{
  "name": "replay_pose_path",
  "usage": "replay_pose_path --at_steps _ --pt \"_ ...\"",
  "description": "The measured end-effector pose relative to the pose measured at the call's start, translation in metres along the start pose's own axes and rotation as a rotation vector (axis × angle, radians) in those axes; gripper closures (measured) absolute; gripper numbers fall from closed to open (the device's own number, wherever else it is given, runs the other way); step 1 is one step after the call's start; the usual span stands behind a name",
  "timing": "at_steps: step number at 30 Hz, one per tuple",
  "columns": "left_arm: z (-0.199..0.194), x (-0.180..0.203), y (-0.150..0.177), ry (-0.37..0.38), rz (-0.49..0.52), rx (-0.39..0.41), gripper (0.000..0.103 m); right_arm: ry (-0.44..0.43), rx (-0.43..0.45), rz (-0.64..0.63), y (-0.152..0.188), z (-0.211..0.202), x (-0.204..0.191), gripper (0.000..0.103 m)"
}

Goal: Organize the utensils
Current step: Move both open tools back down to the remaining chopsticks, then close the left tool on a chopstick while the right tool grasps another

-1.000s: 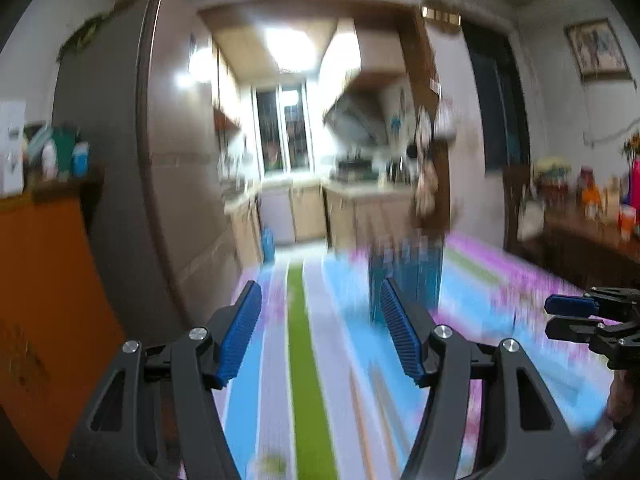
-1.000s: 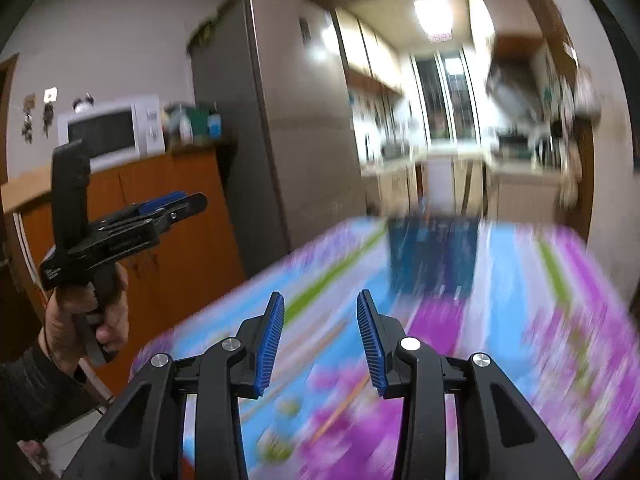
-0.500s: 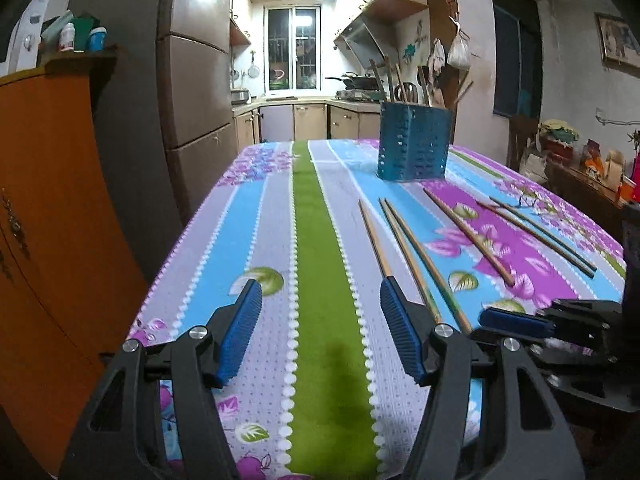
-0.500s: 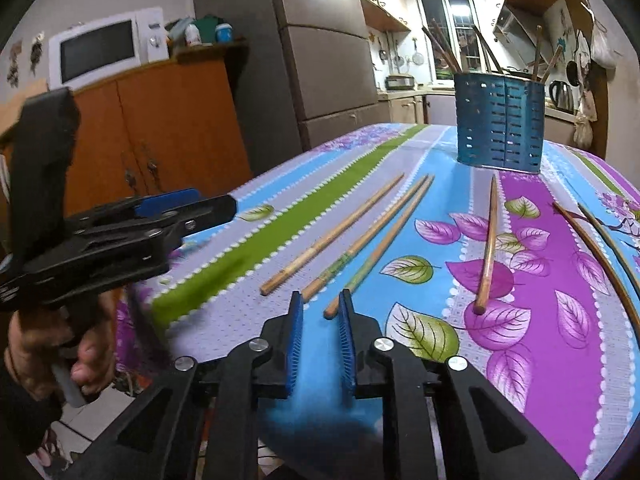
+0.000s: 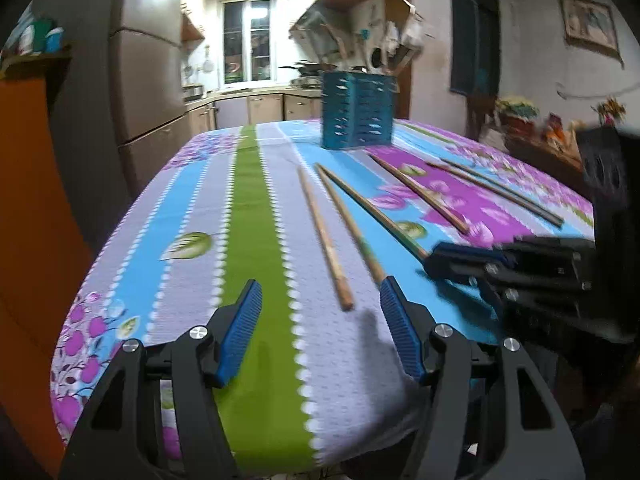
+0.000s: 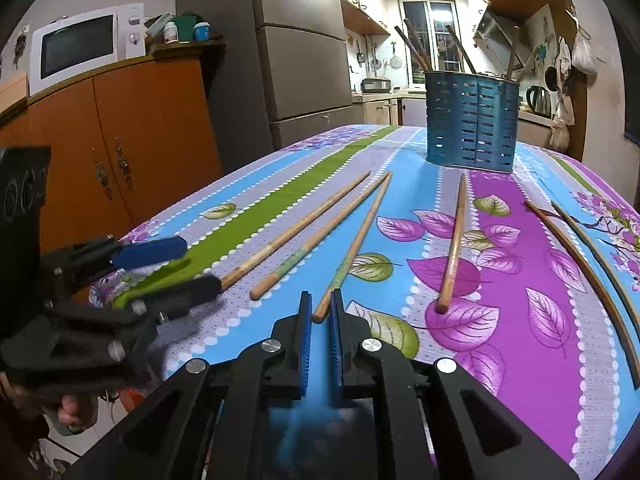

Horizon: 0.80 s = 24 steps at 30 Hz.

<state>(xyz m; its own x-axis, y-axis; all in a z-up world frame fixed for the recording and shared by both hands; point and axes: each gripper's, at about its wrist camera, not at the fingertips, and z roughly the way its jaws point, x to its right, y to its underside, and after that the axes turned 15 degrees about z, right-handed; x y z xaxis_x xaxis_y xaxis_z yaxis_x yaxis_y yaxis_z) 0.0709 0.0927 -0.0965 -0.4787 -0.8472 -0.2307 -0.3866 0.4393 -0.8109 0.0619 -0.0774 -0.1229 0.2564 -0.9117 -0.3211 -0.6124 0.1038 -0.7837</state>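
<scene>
Several wooden chopsticks lie loose on the striped floral tablecloth. A blue slotted utensil holder stands at the far end with several sticks in it; it also shows in the left wrist view. My left gripper is open and empty, low over the near table edge, its jaws either side of the near end of the leftmost chopstick. My right gripper is nearly shut, with a narrow gap, empty, just short of the near end of a chopstick.
A single chopstick lies on the purple stripe and two dark ones at the right. An orange cabinet with a microwave and a grey fridge stand left of the table.
Both grippers have moved forward and lower over the table's near edge. The right gripper's jaws have narrowed. The left gripper now sits at the leftmost chopstick's end.
</scene>
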Motion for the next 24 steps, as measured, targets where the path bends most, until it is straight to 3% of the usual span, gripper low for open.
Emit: replay_pose_path --at_steps 5,7,9,24 --pt "0.007 0.007 -0.001 0.016 0.027 0.000 0.072 0.006 0.023 0.011 0.001 0.000 0.005 0.092" --pt "0.009 0.005 0.001 0.011 0.024 -0.002 0.089 0.010 0.030 0.007 0.001 0.001 0.005 0.092" --pt "0.010 0.002 0.002 0.004 0.020 0.001 0.096 0.013 0.037 0.005 0.000 0.002 0.006 0.092" --pt "0.012 0.008 0.007 -0.042 0.010 0.059 0.090 0.029 0.075 -0.006 0.006 0.005 0.000 0.086"
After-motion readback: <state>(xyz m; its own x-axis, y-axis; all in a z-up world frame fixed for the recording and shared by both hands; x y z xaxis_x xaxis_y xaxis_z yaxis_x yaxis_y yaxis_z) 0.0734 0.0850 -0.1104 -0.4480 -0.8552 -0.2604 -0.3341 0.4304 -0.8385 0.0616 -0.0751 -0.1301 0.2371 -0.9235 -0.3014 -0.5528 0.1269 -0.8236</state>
